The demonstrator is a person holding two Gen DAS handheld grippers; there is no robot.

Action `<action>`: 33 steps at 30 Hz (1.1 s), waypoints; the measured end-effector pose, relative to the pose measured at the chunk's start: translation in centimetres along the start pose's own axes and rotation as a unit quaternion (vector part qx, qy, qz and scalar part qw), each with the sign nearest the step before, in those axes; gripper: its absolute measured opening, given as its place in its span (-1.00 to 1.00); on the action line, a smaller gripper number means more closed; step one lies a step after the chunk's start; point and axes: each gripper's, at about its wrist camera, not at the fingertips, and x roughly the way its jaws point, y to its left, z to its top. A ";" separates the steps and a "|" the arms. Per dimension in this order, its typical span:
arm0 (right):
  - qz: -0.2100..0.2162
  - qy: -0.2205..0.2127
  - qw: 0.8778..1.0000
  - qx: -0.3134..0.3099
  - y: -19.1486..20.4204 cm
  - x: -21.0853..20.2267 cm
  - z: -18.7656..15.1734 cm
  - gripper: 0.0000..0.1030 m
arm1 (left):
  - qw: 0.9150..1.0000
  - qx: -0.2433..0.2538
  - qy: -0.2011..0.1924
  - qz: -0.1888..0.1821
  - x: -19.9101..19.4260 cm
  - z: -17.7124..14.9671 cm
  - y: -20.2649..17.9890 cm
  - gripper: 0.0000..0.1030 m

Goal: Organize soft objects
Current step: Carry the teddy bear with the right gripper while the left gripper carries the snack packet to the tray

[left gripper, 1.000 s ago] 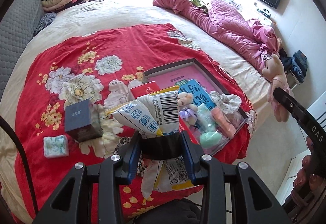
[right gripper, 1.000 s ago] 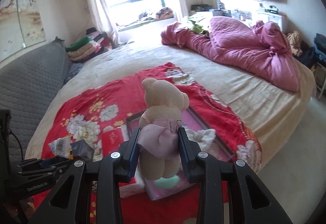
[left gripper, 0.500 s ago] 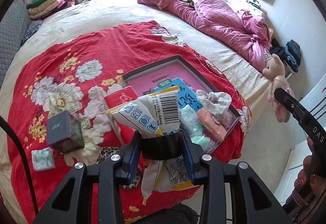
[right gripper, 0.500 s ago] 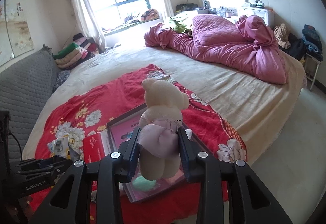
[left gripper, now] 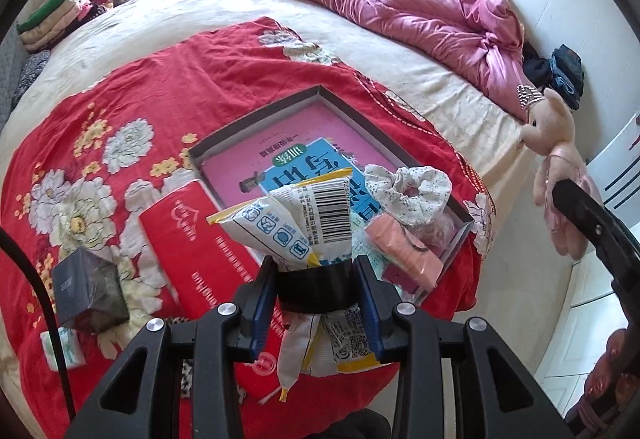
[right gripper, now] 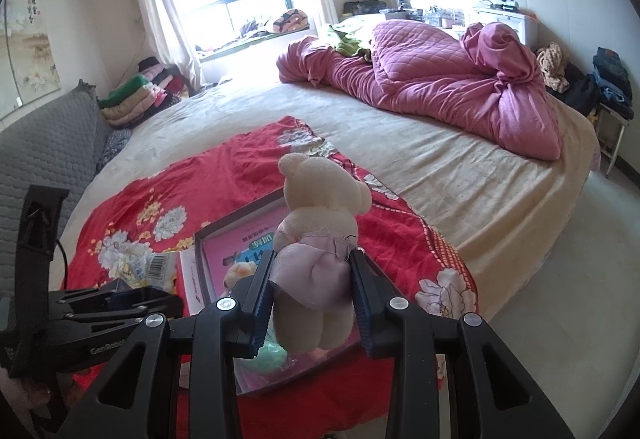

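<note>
Between the jaws of the left gripper (left gripper: 316, 291) a crinkly white snack packet (left gripper: 298, 227) was pinched at its dark-banded waist, hanging above the red box (left gripper: 200, 239), with the shallow tray (left gripper: 360, 115) just ahead. The right gripper (right gripper: 312, 299) squeezed a cream teddy bear (right gripper: 320, 239) by its skirted middle, above the tray. Both looked light and yielding; mid-body grips suited them, though the packet's film might slip.

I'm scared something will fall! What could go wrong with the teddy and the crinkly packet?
The teddy bear is pinched only round its soft skirt by the right gripper, so it might slip out. The packet in the left gripper flops over the crowded box and could knock the scrunchie.
</note>
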 end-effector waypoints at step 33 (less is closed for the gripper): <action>-0.007 0.053 0.998 -0.040 -0.9 9.3 -1.5 -0.27 | 0.997 0.038 0.064 -0.001 7.7 0.9 -2.2 -0.26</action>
